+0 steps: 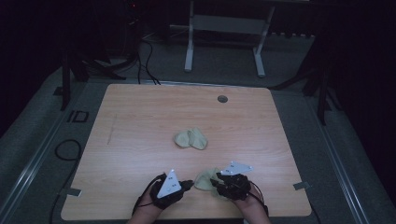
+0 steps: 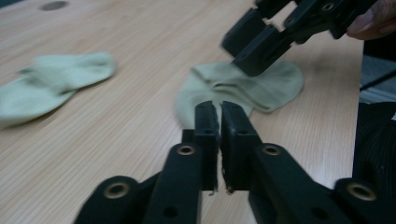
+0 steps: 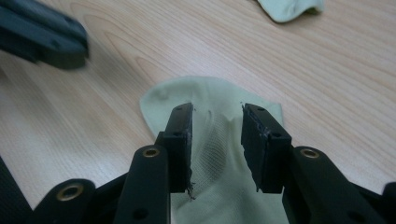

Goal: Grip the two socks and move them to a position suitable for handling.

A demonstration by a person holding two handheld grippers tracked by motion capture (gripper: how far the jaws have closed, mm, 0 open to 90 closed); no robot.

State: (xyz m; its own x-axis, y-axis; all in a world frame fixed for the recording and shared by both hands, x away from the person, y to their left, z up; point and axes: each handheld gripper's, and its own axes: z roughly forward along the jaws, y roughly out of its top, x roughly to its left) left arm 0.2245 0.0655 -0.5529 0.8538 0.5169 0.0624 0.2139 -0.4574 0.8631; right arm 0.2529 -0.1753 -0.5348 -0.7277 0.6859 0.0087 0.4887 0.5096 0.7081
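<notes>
The high view takes in the whole wooden table [image 1: 140, 121], a grey floor and a white frame [image 1: 224, 28] behind it in a dark room. The near sock [image 1: 204, 179] lies at the table's front edge between the grippers; the far sock [image 1: 191, 138] lies mid-table, well apart. Left gripper [image 2: 219, 109]: jaws pressed together, nothing between them, just short of the near sock. Right gripper [image 3: 215, 116]: jaws partly spread over the near sock's mesh fabric; whether the pads press it cannot be told.
</notes>
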